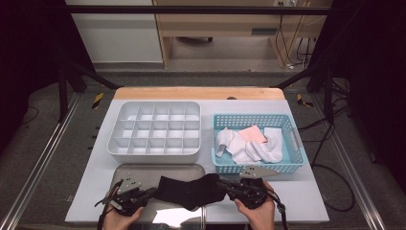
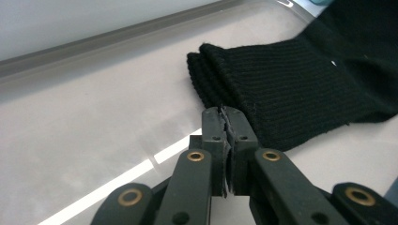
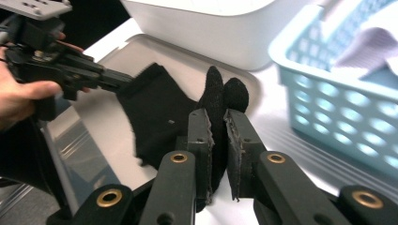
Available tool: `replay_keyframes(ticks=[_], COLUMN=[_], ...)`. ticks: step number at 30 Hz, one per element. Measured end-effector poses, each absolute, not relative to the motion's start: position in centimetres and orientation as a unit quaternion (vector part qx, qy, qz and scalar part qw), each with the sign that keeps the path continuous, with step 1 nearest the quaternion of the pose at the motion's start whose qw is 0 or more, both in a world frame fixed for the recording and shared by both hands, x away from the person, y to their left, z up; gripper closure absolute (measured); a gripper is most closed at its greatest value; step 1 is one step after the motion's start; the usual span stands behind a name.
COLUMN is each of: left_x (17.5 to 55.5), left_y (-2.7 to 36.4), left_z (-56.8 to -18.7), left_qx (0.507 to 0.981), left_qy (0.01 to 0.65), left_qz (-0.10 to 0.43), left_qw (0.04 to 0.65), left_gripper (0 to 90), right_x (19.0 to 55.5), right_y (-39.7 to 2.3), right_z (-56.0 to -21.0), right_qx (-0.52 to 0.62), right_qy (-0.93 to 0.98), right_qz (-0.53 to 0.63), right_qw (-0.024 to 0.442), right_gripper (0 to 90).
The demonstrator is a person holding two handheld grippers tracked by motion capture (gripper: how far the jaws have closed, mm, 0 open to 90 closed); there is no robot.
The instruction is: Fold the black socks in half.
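- Black knitted socks (image 1: 189, 190) are lying on the flat metal tray (image 1: 143, 171), just in front of the white compartment organiser (image 1: 155, 129).
- Left gripper (image 1: 152, 192) fingers are pinching shut on the cuff end.
- Right gripper (image 1: 223, 184) fingers are clamping the toe end.
- Teal plastic basket (image 1: 282, 122) holding pale cloths is sitting right of the organiser.

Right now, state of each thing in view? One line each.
Black sock: stretched flat over the metal tray, held at both ends.
Left gripper: shut on the sock's cuff edge.
Right gripper: shut on the toe end.
Metal tray: under the sock.
Divider box: empty.
Blue basket: holds white and pink cloth.
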State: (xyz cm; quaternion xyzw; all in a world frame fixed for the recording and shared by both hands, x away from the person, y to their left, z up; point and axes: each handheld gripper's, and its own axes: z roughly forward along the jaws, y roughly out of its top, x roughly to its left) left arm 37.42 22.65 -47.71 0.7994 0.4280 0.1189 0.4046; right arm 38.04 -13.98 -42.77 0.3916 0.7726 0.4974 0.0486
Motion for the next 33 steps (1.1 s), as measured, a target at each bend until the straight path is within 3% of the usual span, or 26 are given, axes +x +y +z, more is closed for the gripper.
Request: replay_keyframes(ticks=[18,33], left_x=[36.6,36.4], left_y=[21.5,21.2], left_z=[-47.7,-47.8], left_qx=[0.807,0.811], left_qy=[0.409,0.404], left_qz=[0.110,0.115], left_qw=[0.412,0.407], left_gripper=[86.7,86.8], right_x=[40.3,41.3], right_y=[-6.8,-1.8], right_z=[-42.1,-44.3], right_qx=[0.346,0.332], right_qy=[0.800,0.821], right_qz=[0.490,0.463], right_qw=[0.014,-0.002], right_gripper=[81.5,81.4])
